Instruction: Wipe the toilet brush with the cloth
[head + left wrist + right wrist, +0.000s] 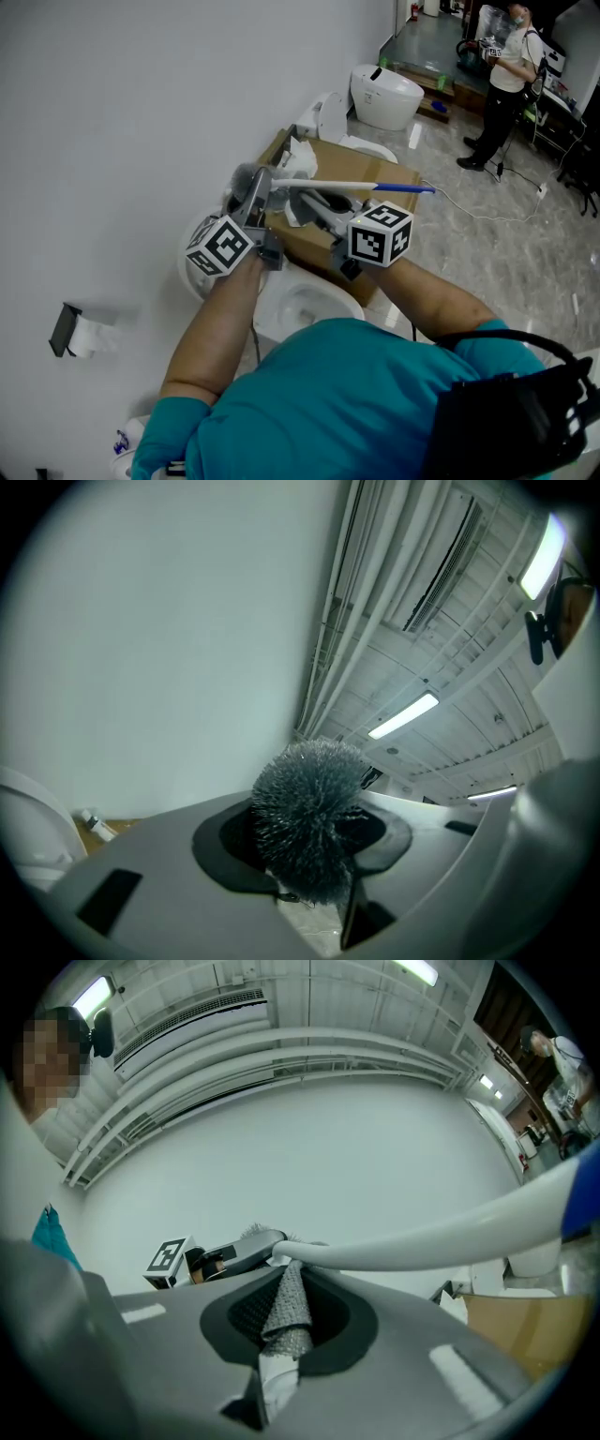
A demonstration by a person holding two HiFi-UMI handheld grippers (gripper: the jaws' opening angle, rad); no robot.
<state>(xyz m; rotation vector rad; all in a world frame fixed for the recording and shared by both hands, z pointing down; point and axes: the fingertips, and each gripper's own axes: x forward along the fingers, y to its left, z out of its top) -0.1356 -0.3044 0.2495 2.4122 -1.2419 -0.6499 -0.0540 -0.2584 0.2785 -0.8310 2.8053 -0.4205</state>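
Note:
The toilet brush lies nearly level over the toilet, its white handle [352,186] running right to a blue end [412,189]. My left gripper [255,187] is shut on the brush at its bristle end. The grey bristle head [305,817] sticks out between its jaws in the left gripper view. My right gripper [305,204] is shut on a grey cloth [286,1312], and the cloth's top touches the underside of the handle [422,1241] close to the brush head. In the right gripper view the left gripper [230,1252] shows just beyond the cloth.
A white toilet bowl [300,305] sits below both grippers, with a cardboard box [375,173] behind it. Another toilet [384,94] stands further back. A person [502,84] stands at the far right. A paper holder [67,333] hangs on the white wall at left.

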